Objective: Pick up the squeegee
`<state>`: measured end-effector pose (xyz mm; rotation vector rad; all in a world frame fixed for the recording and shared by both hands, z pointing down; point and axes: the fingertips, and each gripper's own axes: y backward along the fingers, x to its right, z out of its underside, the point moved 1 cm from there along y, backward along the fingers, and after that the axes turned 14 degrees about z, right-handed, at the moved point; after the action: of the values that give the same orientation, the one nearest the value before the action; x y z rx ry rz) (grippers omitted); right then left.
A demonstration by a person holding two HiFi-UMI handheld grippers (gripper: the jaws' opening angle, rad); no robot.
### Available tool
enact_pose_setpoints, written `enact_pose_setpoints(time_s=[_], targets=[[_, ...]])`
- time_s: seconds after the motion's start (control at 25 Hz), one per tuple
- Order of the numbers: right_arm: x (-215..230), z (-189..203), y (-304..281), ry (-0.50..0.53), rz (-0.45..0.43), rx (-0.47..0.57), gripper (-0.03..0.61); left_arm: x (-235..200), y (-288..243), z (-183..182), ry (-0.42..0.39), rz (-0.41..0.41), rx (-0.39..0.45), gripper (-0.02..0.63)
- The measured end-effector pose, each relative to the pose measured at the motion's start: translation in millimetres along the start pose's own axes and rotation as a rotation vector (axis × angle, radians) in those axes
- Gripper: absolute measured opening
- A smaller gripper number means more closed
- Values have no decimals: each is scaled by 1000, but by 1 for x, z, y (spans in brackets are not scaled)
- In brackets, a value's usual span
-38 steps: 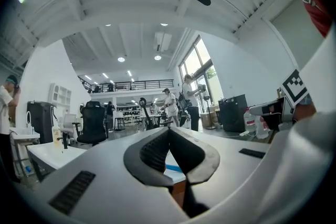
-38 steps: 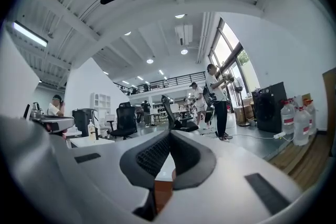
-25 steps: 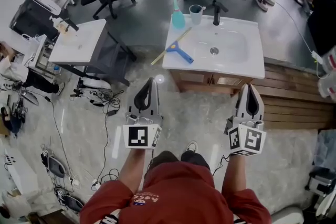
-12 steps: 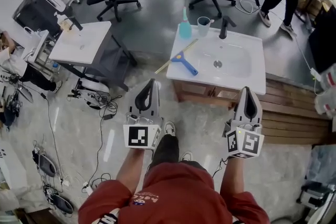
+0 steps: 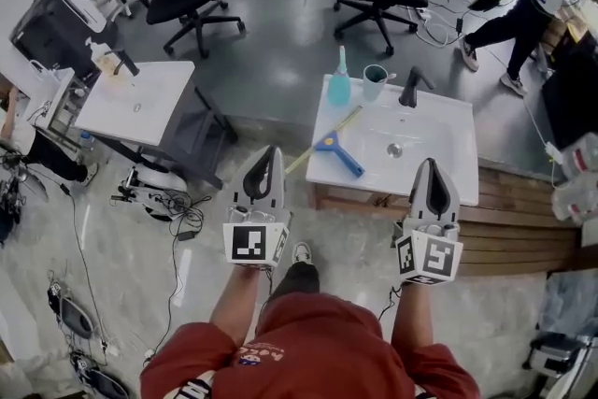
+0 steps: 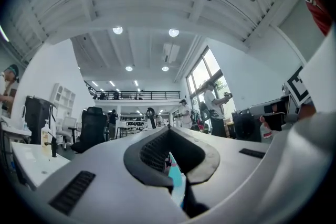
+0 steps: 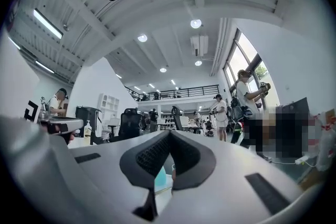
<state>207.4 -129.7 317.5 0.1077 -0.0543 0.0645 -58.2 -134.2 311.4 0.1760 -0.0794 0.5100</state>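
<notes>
Here, the squeegee point(image 5: 334, 150) lies on the left edge of the white sink worktop point(image 5: 462, 156) at the centre of the frame, just below a teal spray bottle point(image 5: 340, 89) and a cup point(image 5: 375, 80). The left gripper point(image 5: 272, 152) and right gripper point(image 5: 427, 165) hover lower in the frame, apart from it, fingers clenched on nothing.

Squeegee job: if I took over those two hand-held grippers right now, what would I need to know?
Left gripper: shut, empty.
Right gripper: shut, empty.
Both are held in the air on the near side of the sink.
Squeegee: lies untouched on the sink's left part, near the spray bottle.
Done: nothing picked up.
Left: open a gripper, reach in, grip the squeegee, lift.
</notes>
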Motion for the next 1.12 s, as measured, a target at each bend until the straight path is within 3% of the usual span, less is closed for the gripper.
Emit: enact_pose_setpoints(time_s=[0.52, 1.12], targets=[[-119, -9, -101, 53, -25, 42, 8, -140, -48, 22, 38, 1, 26, 15], [-131, 26, -146, 67, -4, -4, 8, -169, -90, 52, 54, 42, 7, 15]])
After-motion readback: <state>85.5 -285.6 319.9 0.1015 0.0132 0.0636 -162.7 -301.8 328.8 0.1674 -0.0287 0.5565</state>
